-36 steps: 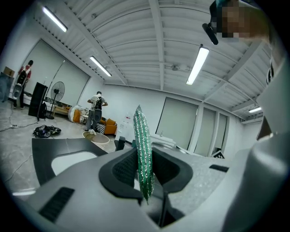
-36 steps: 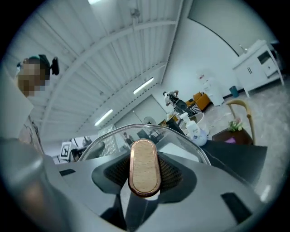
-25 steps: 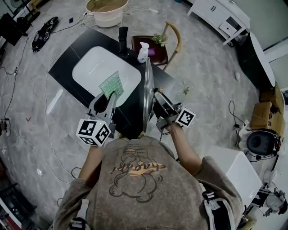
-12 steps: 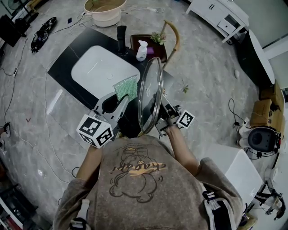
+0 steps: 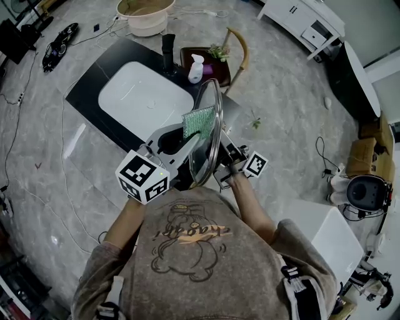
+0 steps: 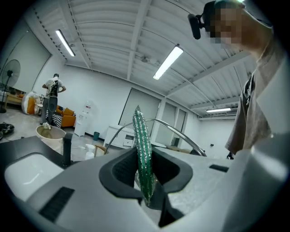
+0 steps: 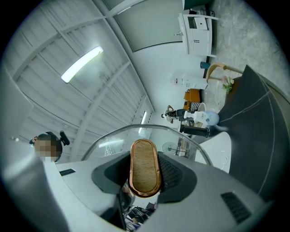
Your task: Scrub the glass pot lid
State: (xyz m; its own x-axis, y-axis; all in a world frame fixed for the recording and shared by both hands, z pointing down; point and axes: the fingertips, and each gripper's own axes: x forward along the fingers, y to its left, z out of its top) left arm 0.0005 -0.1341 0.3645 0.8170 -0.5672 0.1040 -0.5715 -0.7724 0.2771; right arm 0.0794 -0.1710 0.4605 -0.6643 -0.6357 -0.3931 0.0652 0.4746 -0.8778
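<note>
My right gripper (image 5: 223, 156) is shut on the wooden handle (image 7: 145, 167) of the glass pot lid (image 5: 209, 147) and holds the lid upright on its edge above the black counter. In the right gripper view the lid's metal rim (image 7: 113, 135) arcs over the jaws. My left gripper (image 5: 186, 136) is shut on a green scrub pad (image 5: 199, 121), which stands on edge between its jaws (image 6: 144, 154). The pad lies against or just short of the lid's glass face, near the upper part. Contact cannot be told.
A white sink basin (image 5: 140, 99) is set in the black counter (image 5: 94, 78), with a black faucet (image 5: 169, 52) and a white spray bottle (image 5: 196, 69) behind it. A wooden chair (image 5: 242, 55) and a beige tub (image 5: 145, 15) stand beyond. Cables lie on the floor at left.
My left gripper carried the green pad right and upward, from over the sink to the lid. The lid turned from edge-on to show more of its face.
</note>
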